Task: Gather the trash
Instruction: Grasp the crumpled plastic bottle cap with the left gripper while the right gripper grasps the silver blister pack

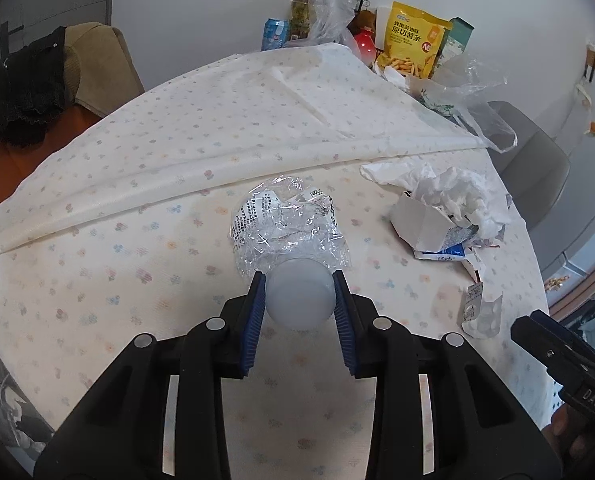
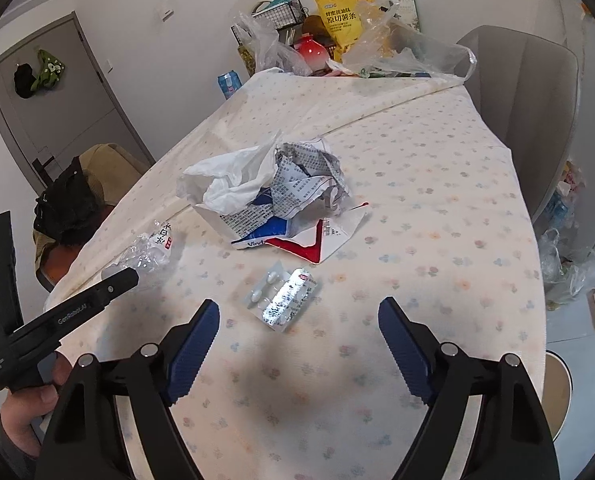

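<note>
The crushed plastic bottle lies just left of the torn carton, and the left gripper is clamped on its stiff white cap end. It should be light, crackly and slippery (the cap resists squeezing). The right gripper gapes empty just short of the blister pack.

Crinkled clear glossy plastic bottle with a matt white cap; matt cloth tablecloth; shiny foil pill strip, frame centre.

Soft even daylight, fisheye-warped dark corners
</note>
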`<state>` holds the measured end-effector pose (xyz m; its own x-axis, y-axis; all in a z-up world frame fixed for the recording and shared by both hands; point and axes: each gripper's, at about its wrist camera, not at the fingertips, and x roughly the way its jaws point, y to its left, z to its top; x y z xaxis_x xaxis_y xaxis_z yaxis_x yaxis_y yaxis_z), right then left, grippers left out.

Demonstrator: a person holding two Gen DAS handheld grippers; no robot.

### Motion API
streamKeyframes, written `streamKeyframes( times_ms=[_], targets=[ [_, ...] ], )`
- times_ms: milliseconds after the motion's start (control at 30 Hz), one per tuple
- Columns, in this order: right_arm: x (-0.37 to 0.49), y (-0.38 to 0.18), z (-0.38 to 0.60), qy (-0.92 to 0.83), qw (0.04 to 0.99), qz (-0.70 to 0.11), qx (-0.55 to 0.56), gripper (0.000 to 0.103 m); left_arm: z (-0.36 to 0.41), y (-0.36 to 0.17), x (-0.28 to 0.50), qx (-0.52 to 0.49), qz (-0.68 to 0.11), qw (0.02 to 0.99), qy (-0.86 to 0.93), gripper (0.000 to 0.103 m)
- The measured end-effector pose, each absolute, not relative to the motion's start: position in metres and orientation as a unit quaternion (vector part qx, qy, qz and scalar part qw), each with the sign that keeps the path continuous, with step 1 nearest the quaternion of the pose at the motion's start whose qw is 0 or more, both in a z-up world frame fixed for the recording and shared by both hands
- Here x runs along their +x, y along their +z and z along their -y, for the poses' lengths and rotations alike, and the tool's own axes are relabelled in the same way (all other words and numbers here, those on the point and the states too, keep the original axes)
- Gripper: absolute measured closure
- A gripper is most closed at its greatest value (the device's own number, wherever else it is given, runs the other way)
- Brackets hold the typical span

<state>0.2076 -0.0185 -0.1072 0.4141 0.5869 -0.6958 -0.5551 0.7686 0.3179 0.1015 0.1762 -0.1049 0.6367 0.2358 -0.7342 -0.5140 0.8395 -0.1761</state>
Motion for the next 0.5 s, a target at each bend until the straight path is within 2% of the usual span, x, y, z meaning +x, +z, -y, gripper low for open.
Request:
streamKeyframes(
  times_ms=[33, 100, 367, 400, 500],
  targets=[
    [0.211, -0.111, 0.014, 0.339, 0.837, -0.43, 0.02, 0.031, -0.178, -0.102, 0.1, -0.188, -0.368, 0.885, 0.217, 0.07],
    [0.217, -0.117, 0.008, 0.338, 0.827, -0.449, 0.027, 0.034, -0.182, -0.097, 0.096, -0.188, -0.36, 0.885, 0.228, 0.07],
    [0.223, -0.124, -0.024, 0.344, 0.82, -0.457, -0.004, 0.029, -0.187, -0.097, 0.088, -0.202, -0.351, 0.882, 0.242, 0.07],
    [0.224, -0.125, -0.026, 0.339, 0.822, -0.458, -0.011, 0.033, -0.187, -0.098, 0.087, -0.203, -0.353, 0.881, 0.241, 0.07],
    [0.223, -0.125, -0.029, 0.32, 0.833, -0.449, -0.038, 0.058, -0.189, -0.098, 0.087, -0.205, -0.352, 0.882, 0.239, 0.07]
  ],
)
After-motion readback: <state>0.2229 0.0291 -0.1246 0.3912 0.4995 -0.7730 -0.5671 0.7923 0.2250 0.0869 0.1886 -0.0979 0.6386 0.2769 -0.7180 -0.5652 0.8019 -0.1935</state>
